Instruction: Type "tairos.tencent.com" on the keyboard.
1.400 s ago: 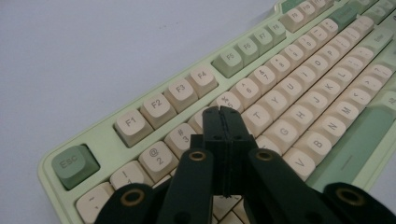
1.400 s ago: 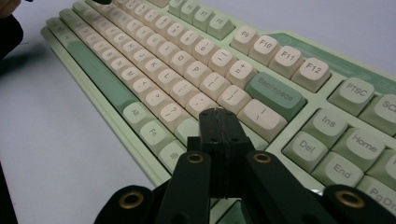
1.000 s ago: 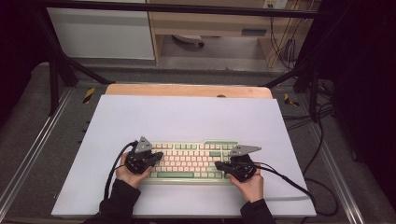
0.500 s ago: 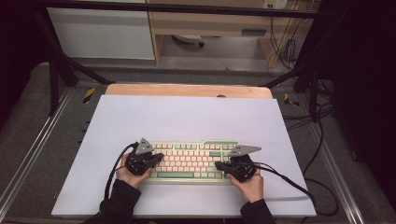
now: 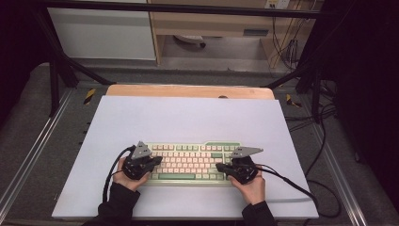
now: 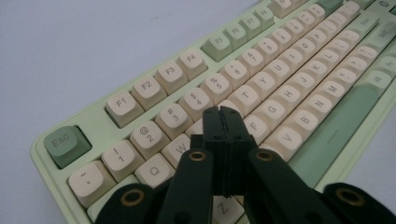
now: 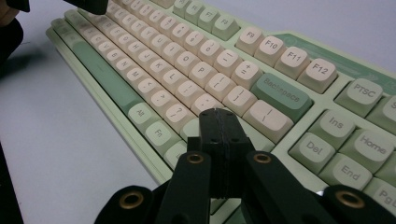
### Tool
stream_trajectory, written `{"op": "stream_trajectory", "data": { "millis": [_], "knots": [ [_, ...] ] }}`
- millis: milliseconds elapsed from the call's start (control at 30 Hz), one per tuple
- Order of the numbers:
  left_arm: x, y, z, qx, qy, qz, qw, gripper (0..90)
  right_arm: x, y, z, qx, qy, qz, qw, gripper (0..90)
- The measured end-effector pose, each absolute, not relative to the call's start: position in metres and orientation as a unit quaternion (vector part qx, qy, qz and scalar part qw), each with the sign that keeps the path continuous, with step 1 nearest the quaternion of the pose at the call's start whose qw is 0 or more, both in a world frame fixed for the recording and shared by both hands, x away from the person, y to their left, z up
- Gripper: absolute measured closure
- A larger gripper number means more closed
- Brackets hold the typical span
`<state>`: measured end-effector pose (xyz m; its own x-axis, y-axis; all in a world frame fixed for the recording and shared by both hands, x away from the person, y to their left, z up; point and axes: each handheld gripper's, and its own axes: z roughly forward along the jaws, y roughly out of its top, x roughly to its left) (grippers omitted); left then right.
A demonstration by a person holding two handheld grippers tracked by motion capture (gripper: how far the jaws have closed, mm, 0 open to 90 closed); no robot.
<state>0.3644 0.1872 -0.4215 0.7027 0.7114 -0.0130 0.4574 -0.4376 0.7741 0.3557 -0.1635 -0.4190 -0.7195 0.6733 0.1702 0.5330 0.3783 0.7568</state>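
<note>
A pale green keyboard [image 5: 190, 162] with cream keys lies on the white mat near the front of the table. My left gripper [image 5: 155, 163] hovers over its left end, jaws pressed together with nothing between them; in the left gripper view its tips [image 6: 220, 113] sit just above the keys around E and R on the keyboard [image 6: 289, 79]. My right gripper [image 5: 221, 167] is over the right end, also shut and empty; its tips [image 7: 217, 114] hang close over the keys below Backspace on the keyboard [image 7: 154, 60].
The white mat [image 5: 188, 117] covers a wooden tabletop [image 5: 188, 91]. Black cables [image 5: 291, 181] trail from both grippers toward the front and right. Metal frame rails [image 5: 42, 141] run along both sides. The other gripper [image 7: 88, 4] shows at the top left of the right gripper view.
</note>
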Motion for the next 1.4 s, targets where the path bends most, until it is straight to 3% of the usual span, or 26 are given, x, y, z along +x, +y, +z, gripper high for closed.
{"op": "stream_trajectory", "data": {
  "millis": [667,1400],
  "knots": [
    [0.358,0.199,-0.418,0.828,0.352,0.156,0.408,90.0,0.355,-0.144,-0.417,0.354,0.833,0.419,0.072,90.0],
    [0.357,0.204,-0.417,0.824,0.355,0.157,0.412,90.0,0.359,-0.091,-0.417,0.325,0.844,0.423,0.054,90.0]
  ]
}}
